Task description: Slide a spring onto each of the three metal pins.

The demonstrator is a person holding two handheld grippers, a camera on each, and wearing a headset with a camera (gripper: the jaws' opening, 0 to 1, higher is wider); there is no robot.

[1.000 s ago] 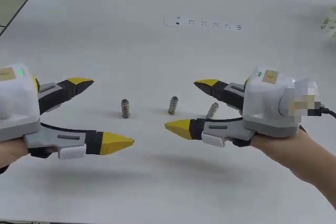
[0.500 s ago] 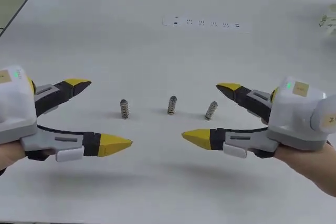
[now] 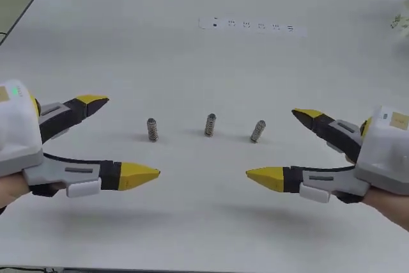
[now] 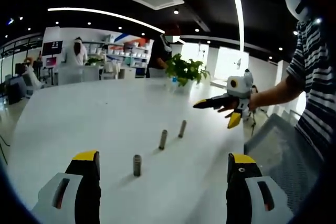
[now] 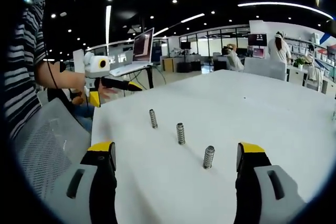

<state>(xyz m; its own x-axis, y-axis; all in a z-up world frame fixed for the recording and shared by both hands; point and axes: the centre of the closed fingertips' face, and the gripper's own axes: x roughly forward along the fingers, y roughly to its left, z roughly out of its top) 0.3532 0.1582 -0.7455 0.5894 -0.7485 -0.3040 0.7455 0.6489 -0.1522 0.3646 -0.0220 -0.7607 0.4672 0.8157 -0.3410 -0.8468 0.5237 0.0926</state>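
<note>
Left gripper (image 3: 131, 136) and right gripper (image 3: 272, 144): fingers spread, empty. Three springs (image 3: 210, 126) stand between them on the table (image 3: 204, 68).

A white table (image 3: 128, 43) carries a power strip (image 3: 249, 26) near its far edge and a plant (image 4: 185, 71) at one end. A laptop (image 5: 142, 46) stands beyond the other end, a mesh chair (image 5: 44, 140) beside the table

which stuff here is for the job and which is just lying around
For the job: left pin, middle pin, right pin, all wearing springs; left gripper, right gripper, both open.
Lying about: power strip, plant.
</note>
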